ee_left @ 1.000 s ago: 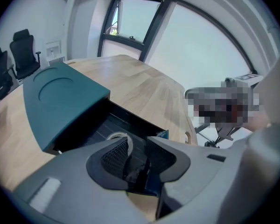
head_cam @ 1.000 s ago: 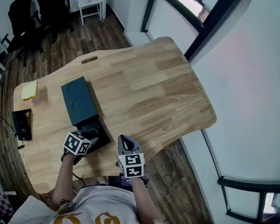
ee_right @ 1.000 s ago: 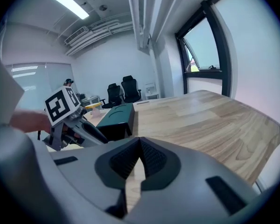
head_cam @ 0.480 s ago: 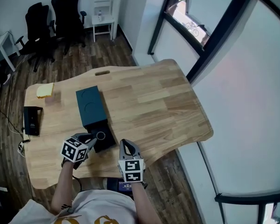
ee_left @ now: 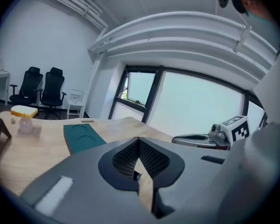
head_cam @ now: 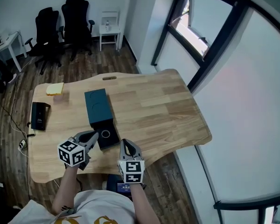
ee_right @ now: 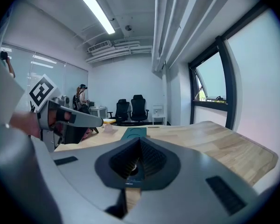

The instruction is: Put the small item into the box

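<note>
Located on the wooden table (head_cam: pixel 154 106): black box (head_cam: pixel 113 143) near the front edge, with the teal lid (head_cam: pixel 97 105) lying flat just beyond it, touching its far end; long axis of box and lid together running away from the operator, slanted slightly left

Small item (head_cam: pixel 105 134): round, ring-like, seen inside the open black box, toward its far end; judged already placed, though seating in any recess too small to confirm

Left gripper (head_cam: pixel 92 135): jaws closing onto each other, pads met in the left gripper view, nothing between them; tips just beside the left wall of the box, clear of the item

Right gripper (head_cam: pixel 125 143): jaws together in the right gripper view, no object made out between the pads; tips near the right front corner of the box, not touching it

Governing relation for the coming move: small item just ahead and to the right of the left gripper, ahead and to the left of the right gripper; left gripper the nearer of the two; lid farther out along the same axis, beyond both

Judged next step: closing of the box with the lid; reach across the open box required, so approach from the lid's long side to avoid knocking the item; reopen either gripper before any grasp, since neither can take the lid as now set
</note>
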The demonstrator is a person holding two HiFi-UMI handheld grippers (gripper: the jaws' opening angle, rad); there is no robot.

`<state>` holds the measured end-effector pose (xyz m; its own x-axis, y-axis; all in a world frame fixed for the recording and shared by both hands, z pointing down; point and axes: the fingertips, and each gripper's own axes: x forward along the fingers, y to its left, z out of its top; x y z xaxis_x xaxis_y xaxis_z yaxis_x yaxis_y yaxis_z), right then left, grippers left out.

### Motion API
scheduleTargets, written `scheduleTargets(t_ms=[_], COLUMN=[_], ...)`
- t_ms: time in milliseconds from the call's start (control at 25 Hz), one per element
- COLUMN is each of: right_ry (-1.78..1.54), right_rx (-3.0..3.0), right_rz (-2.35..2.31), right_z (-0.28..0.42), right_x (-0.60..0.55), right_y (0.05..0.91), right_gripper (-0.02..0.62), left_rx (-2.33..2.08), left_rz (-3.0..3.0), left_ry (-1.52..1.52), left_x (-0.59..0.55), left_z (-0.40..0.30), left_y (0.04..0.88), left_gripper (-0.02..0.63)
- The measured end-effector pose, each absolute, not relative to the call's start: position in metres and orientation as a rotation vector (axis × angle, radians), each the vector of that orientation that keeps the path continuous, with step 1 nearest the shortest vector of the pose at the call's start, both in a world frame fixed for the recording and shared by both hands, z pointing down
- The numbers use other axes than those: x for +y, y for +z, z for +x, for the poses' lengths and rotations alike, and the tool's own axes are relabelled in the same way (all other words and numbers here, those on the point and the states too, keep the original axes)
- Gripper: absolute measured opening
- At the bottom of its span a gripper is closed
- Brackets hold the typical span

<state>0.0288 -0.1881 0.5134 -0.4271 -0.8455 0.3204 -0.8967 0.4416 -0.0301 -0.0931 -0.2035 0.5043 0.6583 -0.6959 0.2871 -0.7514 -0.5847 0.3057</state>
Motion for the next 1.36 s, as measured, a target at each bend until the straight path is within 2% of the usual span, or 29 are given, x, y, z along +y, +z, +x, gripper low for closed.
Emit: scheduleTargets(t_ms=[440,1360], right_ry=[0.274,0.256], right_rx=[-2.447,-2.475], right_rz=[1.57,1.569], right_z=[0.036,0.036], right_x=[-0.171,-0.175], right_y=[0.494,0.495], right_gripper=[0.005,0.005], left_rx=[-1.317,-1.333], left_rz=[2.53,2.546], left_ry=[0.092,0.181], left_x=[-0.19,-0.192], left_z=[-0.116,-0.116], left_y=[0.475,0.488], left_gripper=[0.003,0.003])
